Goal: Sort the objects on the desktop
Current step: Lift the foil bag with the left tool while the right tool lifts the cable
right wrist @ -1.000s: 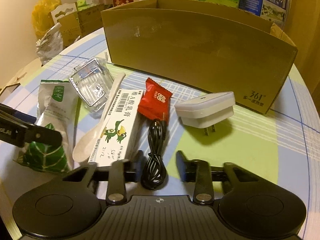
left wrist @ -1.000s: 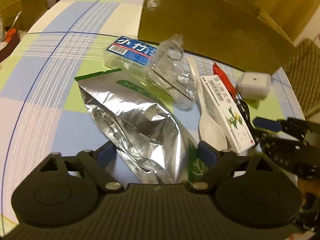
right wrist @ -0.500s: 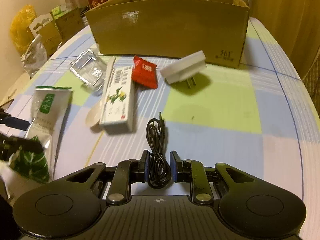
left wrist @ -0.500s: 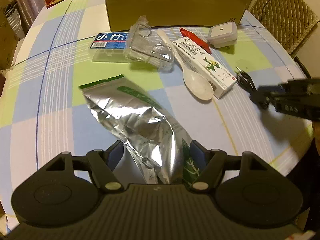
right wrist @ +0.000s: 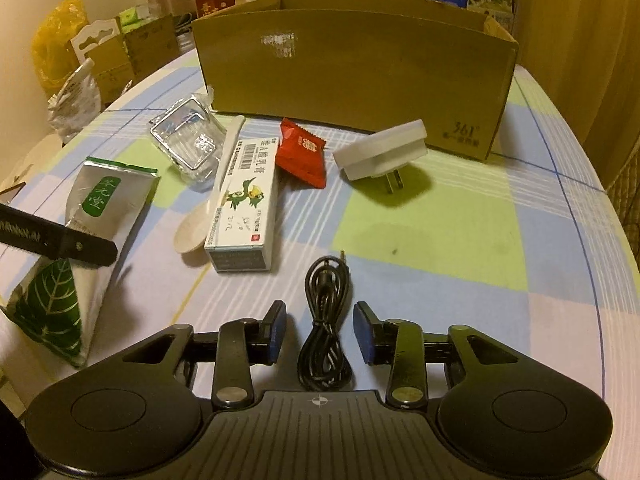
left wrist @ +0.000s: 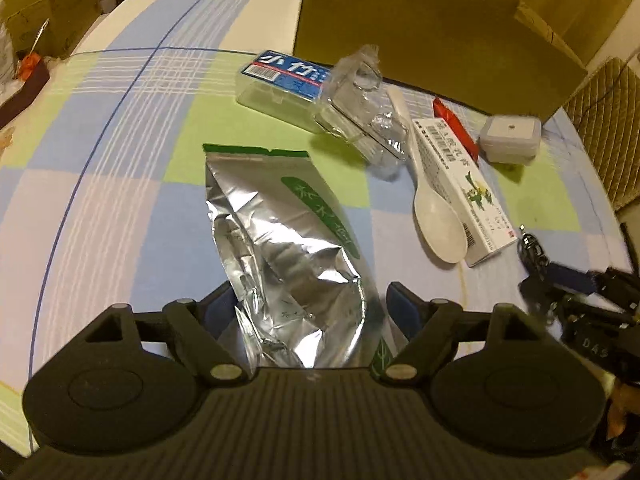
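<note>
My left gripper (left wrist: 310, 304) stands wide, its jaws around the near end of a silver foil pouch (left wrist: 288, 240) with green print; the pouch also shows in the right wrist view (right wrist: 80, 240). I cannot tell whether the pads press it. My right gripper (right wrist: 320, 330) is open, its jaws on either side of a coiled black cable (right wrist: 326, 320) that lies on the tablecloth. A white spoon (right wrist: 208, 208), a white medicine box (right wrist: 244, 208), a red sachet (right wrist: 302, 152), a white plug adapter (right wrist: 384, 150) and a clear plastic tray (right wrist: 188, 140) lie beyond.
A brown cardboard box (right wrist: 352, 76) stands open at the back of the round table. A clear box with a blue label (left wrist: 280, 80) lies left of the plastic tray. A woven chair (left wrist: 608, 120) stands at the table's right. Cartons and bags crowd the background.
The right gripper's jaws, shut on the cable half a second ago, now stand apart. The left gripper has come closer to the table with the pouch between its jaws.
</note>
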Available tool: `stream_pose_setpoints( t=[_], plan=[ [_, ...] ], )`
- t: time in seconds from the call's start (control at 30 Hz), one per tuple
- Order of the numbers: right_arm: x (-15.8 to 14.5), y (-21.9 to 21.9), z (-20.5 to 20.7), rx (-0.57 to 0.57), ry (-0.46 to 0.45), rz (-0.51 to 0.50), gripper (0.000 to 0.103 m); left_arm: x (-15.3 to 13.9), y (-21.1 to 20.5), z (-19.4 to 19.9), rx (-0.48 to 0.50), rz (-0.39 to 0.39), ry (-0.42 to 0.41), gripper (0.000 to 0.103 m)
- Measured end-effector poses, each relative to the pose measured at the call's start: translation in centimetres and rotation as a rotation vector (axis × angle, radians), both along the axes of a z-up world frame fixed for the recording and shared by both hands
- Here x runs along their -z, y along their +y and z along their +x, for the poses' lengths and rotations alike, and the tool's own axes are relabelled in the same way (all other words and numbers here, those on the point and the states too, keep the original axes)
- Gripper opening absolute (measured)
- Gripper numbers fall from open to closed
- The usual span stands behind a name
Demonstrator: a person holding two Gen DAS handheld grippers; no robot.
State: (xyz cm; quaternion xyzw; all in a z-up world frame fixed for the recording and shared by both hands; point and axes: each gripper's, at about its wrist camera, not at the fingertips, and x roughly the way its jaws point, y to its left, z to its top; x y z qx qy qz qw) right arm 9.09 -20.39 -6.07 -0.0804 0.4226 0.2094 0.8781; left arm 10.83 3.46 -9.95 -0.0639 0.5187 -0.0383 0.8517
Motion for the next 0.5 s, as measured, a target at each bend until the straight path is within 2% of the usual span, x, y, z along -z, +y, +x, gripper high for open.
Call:
stream_pose_setpoints(
  t=[0.13, 0.23, 0.33, 0.43, 0.5],
  plan=[
    [0.2, 0.3, 0.3, -0.009, -0.025, -0.022, 0.034, 0.1, -1.4, 0.2, 0.124, 0.077, -0.022, 0.069],
    [0.2, 0.5, 0.3, -0.018, -0.033, -0.031, 0.034, -0.1, -1.9, -0.1, 0.21, 0.092, -0.035, 0.066],
    [0.2, 0.6, 0.3, -0.017, -0.031, -0.03, 0.019, 0.0, -1.6, -0.3, 0.198, 0.076, -0.026, 0.069],
    [0.2, 0.6, 0.2, -0.016, -0.03, -0.032, 0.018, 0.3, -1.2, -0.4, 0.148, 0.062, -0.019, 0.078],
    [0.1, 0.6, 0.2, -0.007, -0.03, -0.028, 0.017, 0.4, -1.2, -0.4, 0.128, 0.065, -0.022, 0.079]
  ],
)
